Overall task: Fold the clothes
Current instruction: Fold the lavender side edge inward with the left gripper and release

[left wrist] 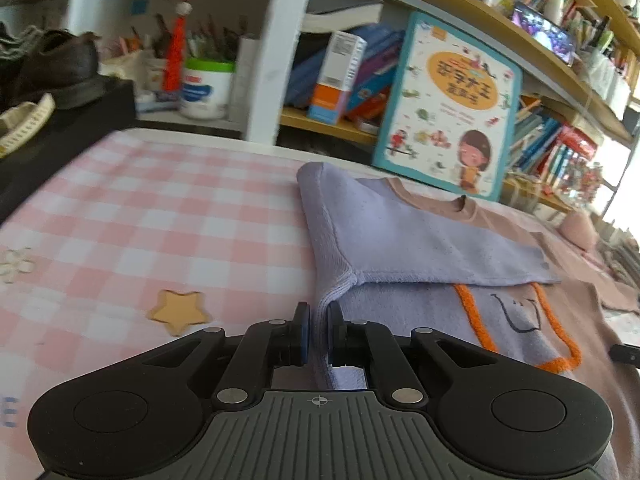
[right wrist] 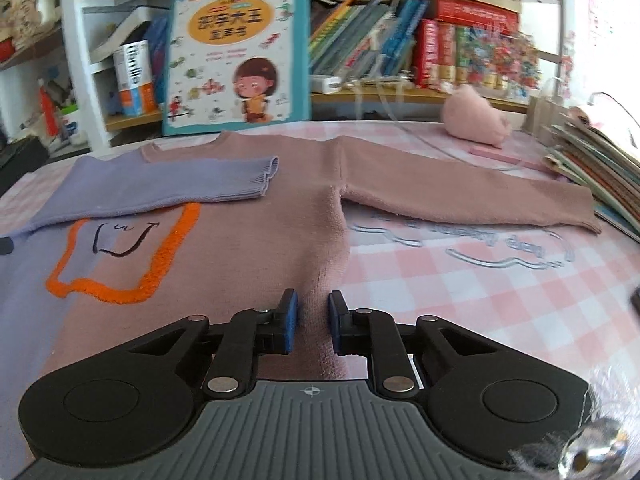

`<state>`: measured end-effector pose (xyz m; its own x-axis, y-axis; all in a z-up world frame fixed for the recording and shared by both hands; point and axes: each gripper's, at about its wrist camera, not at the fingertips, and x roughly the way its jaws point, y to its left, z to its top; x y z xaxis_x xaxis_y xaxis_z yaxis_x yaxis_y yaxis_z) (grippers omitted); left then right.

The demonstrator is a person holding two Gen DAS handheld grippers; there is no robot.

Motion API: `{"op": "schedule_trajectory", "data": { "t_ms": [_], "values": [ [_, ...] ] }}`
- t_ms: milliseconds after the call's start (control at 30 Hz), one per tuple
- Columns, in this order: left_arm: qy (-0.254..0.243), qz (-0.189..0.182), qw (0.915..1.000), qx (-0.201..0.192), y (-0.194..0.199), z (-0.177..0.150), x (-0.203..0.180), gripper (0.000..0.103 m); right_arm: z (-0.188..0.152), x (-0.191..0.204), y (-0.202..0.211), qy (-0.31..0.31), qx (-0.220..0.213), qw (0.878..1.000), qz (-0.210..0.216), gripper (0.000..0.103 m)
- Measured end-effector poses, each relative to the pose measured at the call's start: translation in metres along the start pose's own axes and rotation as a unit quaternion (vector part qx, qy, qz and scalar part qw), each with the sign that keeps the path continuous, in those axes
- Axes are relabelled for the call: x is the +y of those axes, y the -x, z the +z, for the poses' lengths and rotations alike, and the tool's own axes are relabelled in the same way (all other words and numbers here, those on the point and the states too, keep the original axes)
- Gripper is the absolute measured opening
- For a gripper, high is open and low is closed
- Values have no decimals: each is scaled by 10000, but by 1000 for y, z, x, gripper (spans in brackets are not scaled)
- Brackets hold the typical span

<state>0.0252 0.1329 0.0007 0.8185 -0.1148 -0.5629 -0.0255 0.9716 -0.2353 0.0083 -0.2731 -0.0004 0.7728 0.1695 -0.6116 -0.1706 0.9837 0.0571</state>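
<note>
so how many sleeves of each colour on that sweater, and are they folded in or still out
lilac sleeve: 1, folded in across the chest
pink sleeve: 1, still laid out flat on the checked cloth
total: 2 sleeves on 1 sweater

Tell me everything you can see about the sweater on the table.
The sweater is a soft knit, half lilac, half dusty pink, with an orange fuzzy outline and a drawn face on its front. It lies flat on the pink checked tablecloth. The lilac sleeve is folded across the chest; the pink sleeve lies stretched out sideways.
</note>
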Motion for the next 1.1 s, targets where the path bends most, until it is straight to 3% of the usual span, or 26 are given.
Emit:
{"op": "schedule_trajectory", "data": {
  "t_ms": [367, 1100],
  "values": [
    [77, 273, 9996, -46, 10, 1, 19, 7, 2, 32, -4, 339, 8, 9990, 295, 13],
    [96, 7, 9999, 100, 37, -22, 19, 5, -19, 21, 31, 304, 161, 9989, 322, 9]
  ]
}}
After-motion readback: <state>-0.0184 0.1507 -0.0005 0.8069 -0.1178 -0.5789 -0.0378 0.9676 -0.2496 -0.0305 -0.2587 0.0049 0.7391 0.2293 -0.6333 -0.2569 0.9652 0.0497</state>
